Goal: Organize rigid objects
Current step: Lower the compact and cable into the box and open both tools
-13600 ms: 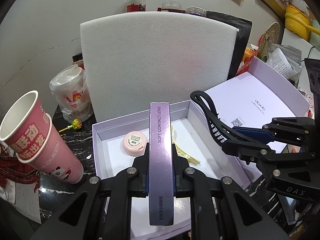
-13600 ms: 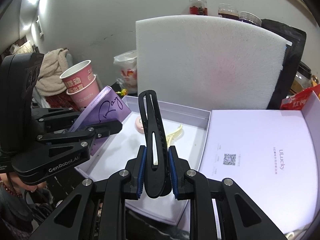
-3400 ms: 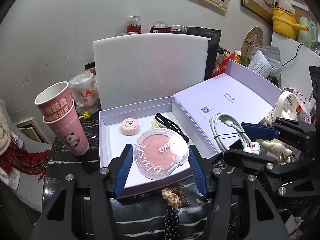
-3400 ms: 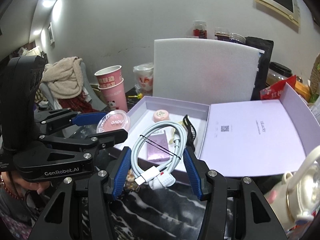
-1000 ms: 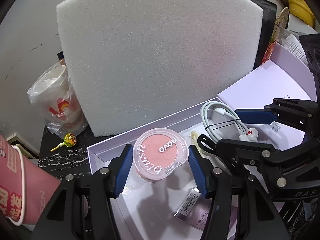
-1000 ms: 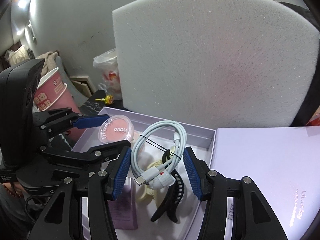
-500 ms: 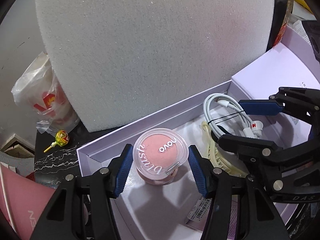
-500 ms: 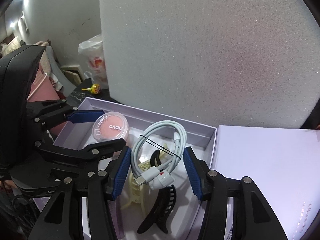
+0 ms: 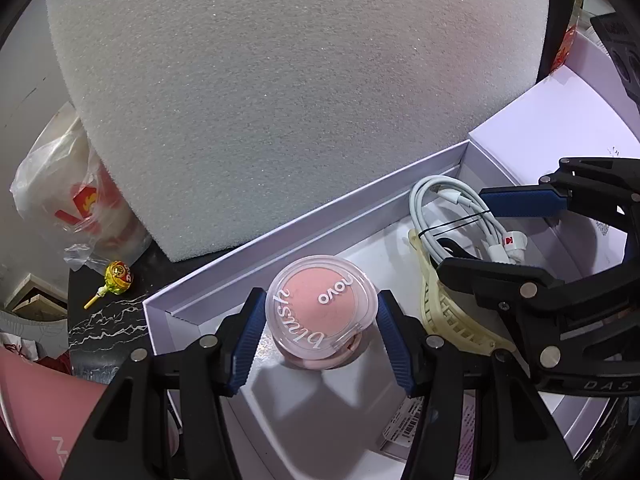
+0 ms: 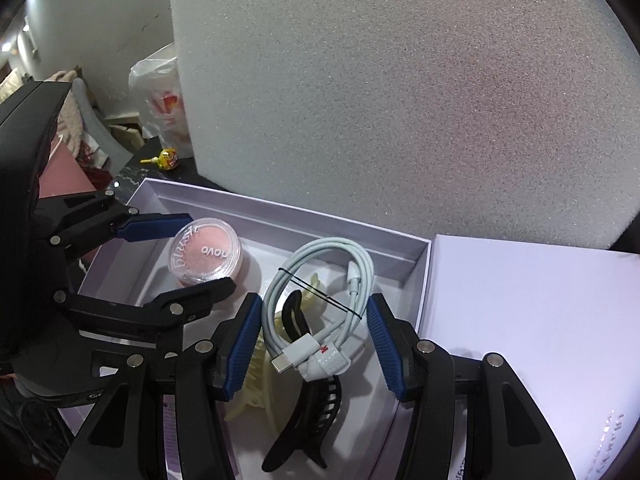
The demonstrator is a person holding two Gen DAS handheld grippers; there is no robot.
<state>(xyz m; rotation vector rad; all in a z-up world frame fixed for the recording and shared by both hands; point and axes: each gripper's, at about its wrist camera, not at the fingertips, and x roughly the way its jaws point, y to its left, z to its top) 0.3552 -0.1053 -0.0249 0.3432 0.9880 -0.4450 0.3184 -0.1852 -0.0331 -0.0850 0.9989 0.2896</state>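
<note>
We look down along two grippers into an open lilac box [image 9: 328, 216] on a dark marbled bench [image 9: 104, 320]. The left gripper [image 9: 322, 330] holds a round pink blush compact [image 9: 322, 312] between its blue pads, jaws set to the compact's width, low over the box's left end above another pink round thing. The right gripper [image 10: 314, 330] holds a coiled white charging cable [image 10: 320, 300] — jaws closed against the coil's sides — above a cream hair claw [image 10: 256, 368] and a black hair claw [image 10: 308, 420] lying in the box. A white foam sheet [image 10: 400, 92] stands upright behind the box. A wrapped lollipop [image 9: 116, 278] lies on the bench beside a plastic bag [image 9: 68, 196].
</note>
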